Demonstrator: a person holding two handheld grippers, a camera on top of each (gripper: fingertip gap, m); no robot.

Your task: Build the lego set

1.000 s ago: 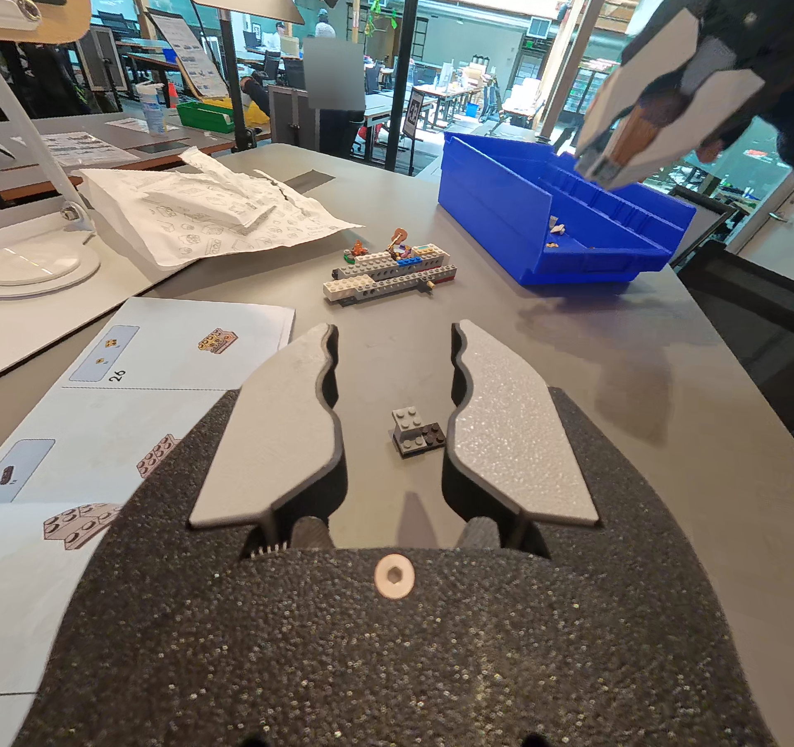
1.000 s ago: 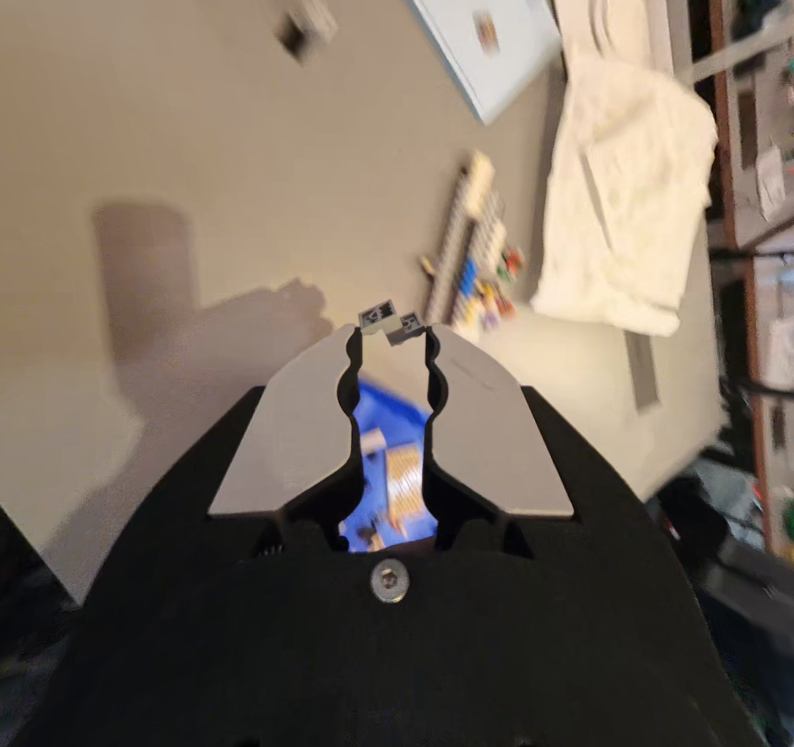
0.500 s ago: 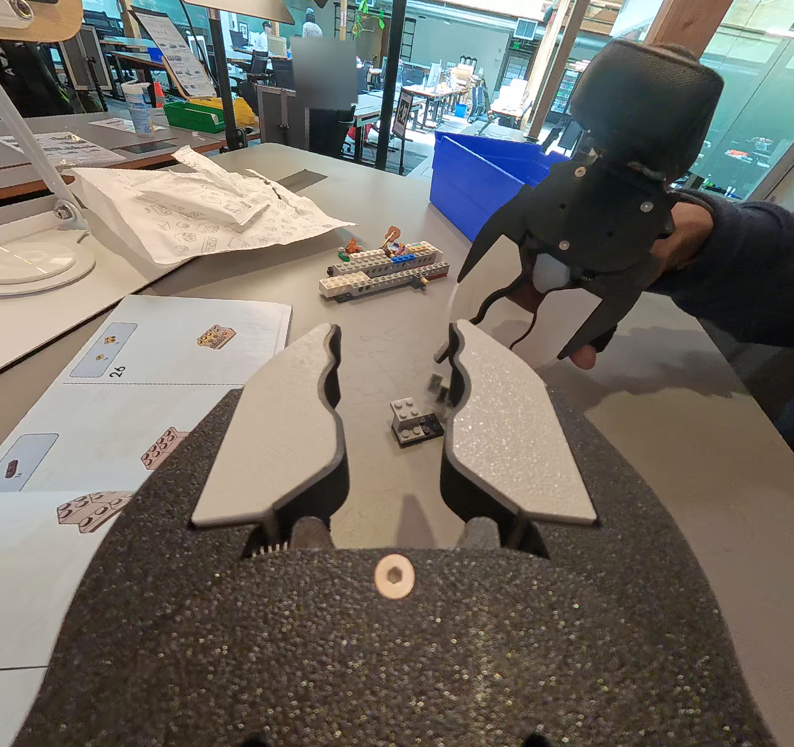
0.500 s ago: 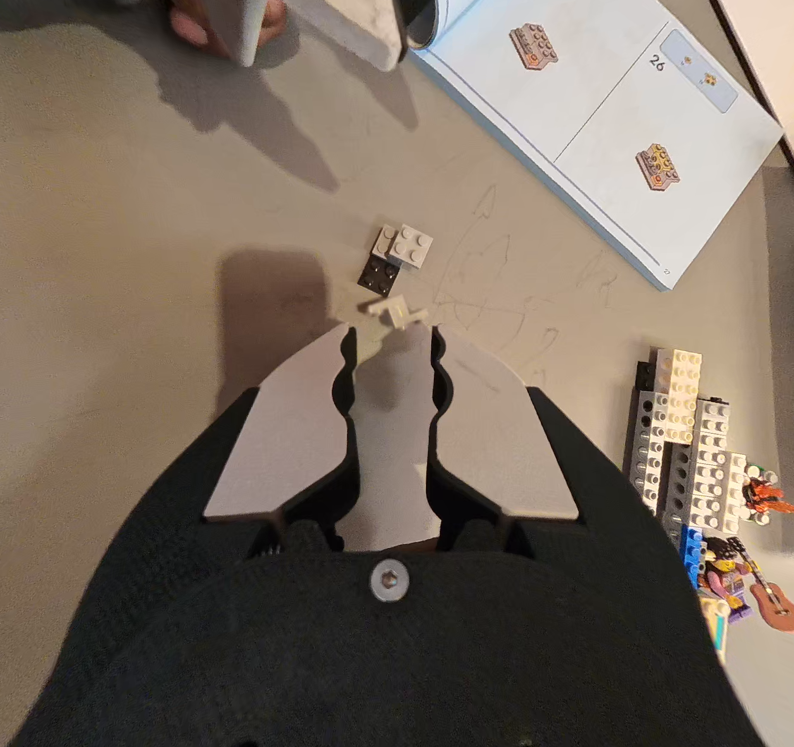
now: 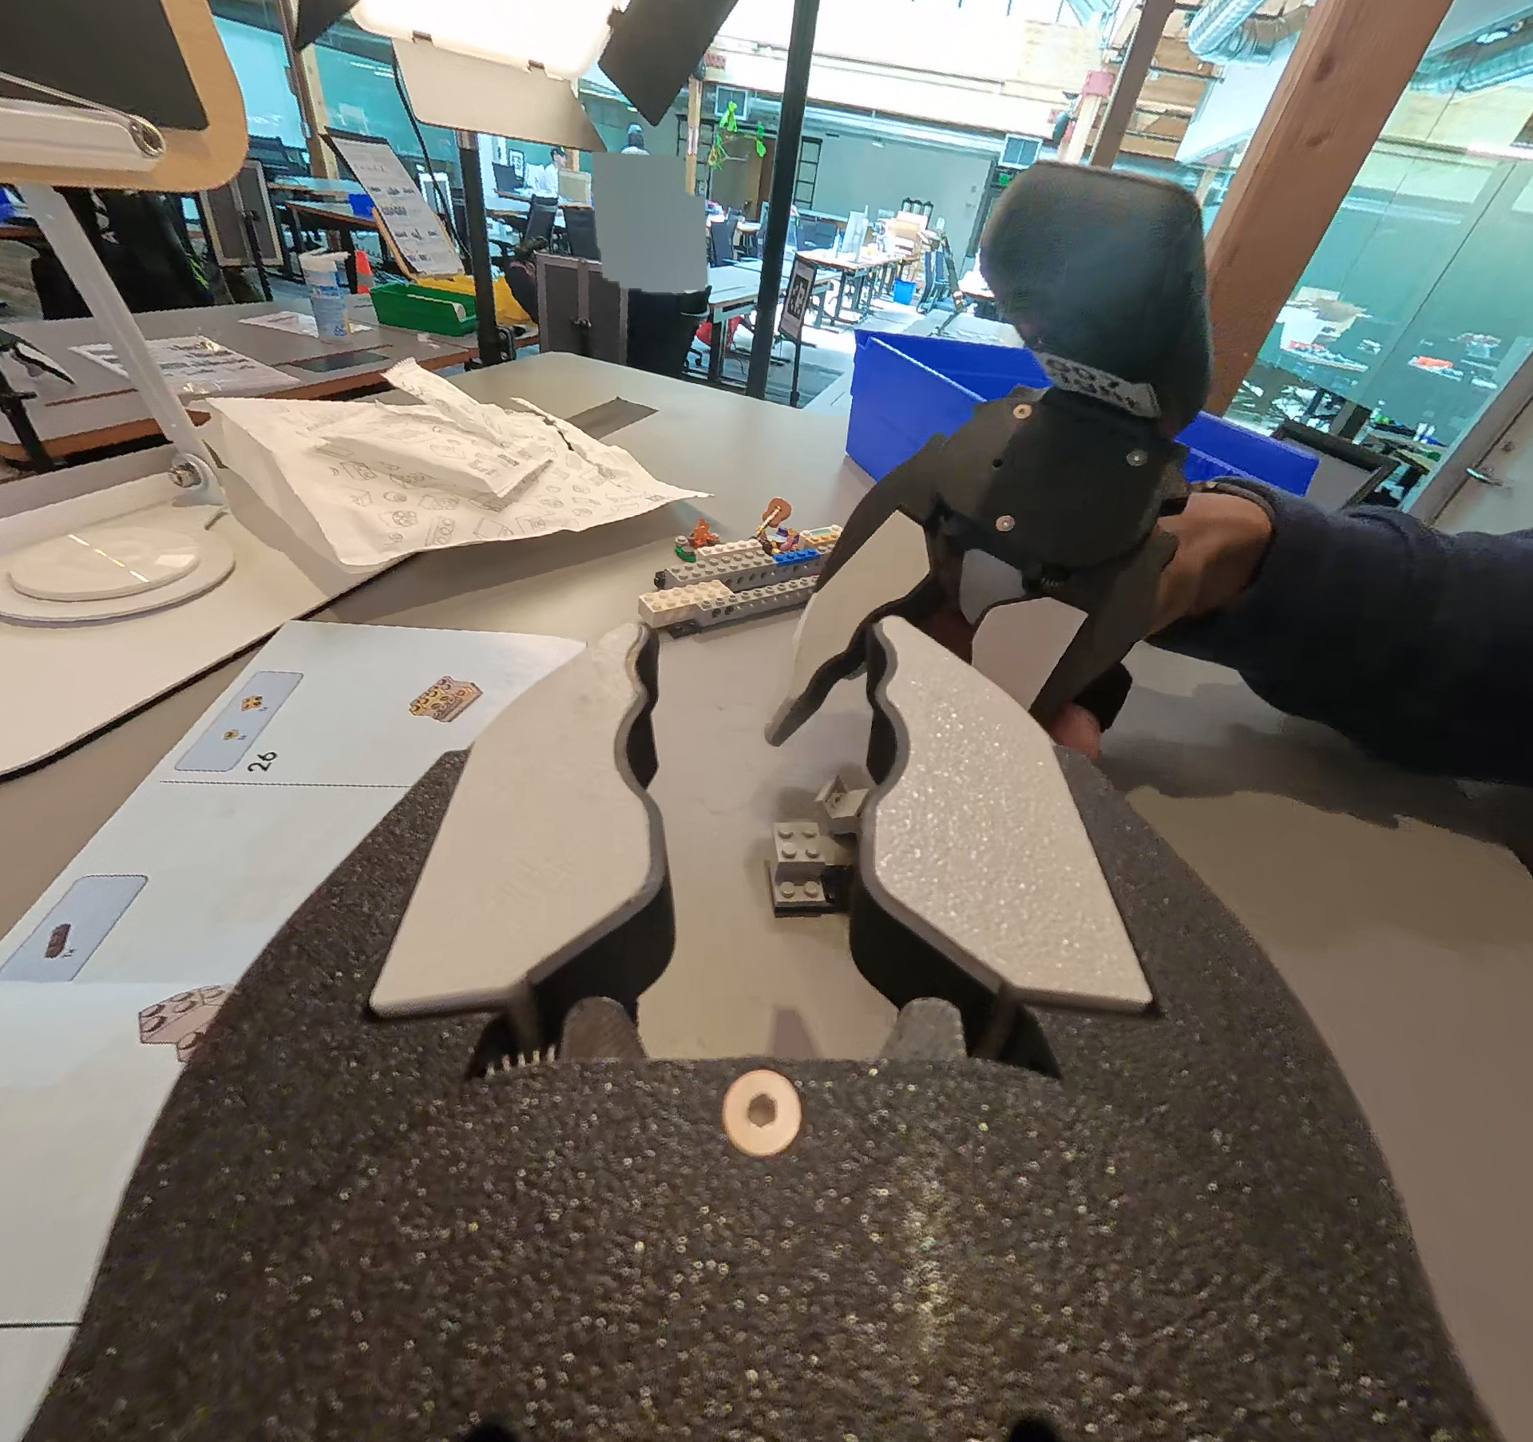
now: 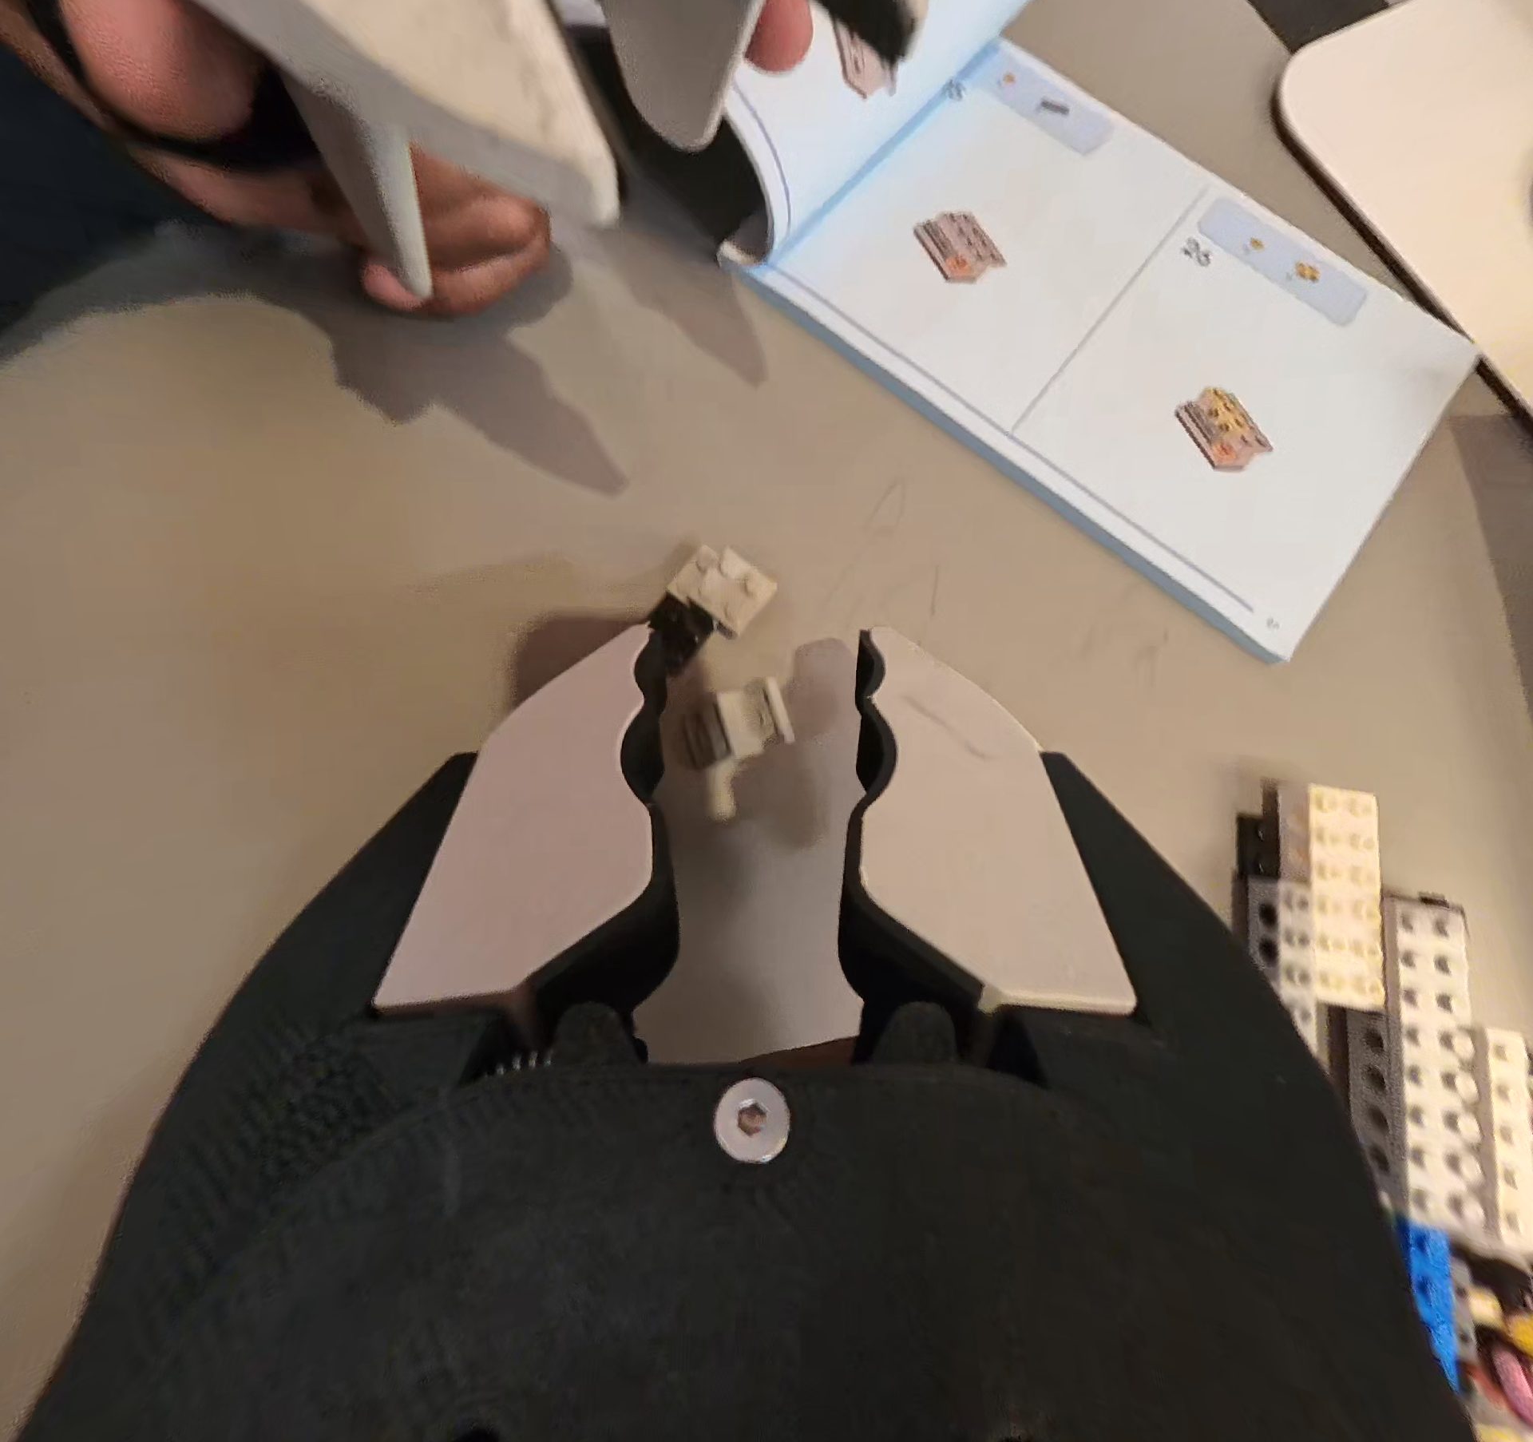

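Left gripper (image 5: 759, 672): spread, holding nothing, low over the grey table (image 5: 1244, 946).
Right gripper (image 6: 751, 639): spread; pads clear of the small grey piece (image 6: 738, 726) lying between them.
Grey-and-black brick stack (image 6: 717, 593): on the table, just beyond the right gripper's fingertips.
Instruction booklet (image 6: 1120, 340): open, well apart.
Long brick assembly (image 5: 730, 585): behind, near the blue bin (image 5: 921, 398).

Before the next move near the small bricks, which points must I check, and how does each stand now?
1. Right tongs open, nothing gripped: ok.
2. Small light grey piece lies loose on the table between the right fingers: ok.
3. Left tongs open and empty: ok.
4. Grey and black brick stack apart from left pad: cannot tell, it sits close by the pad.
5. Long brick model out of the way: ok.
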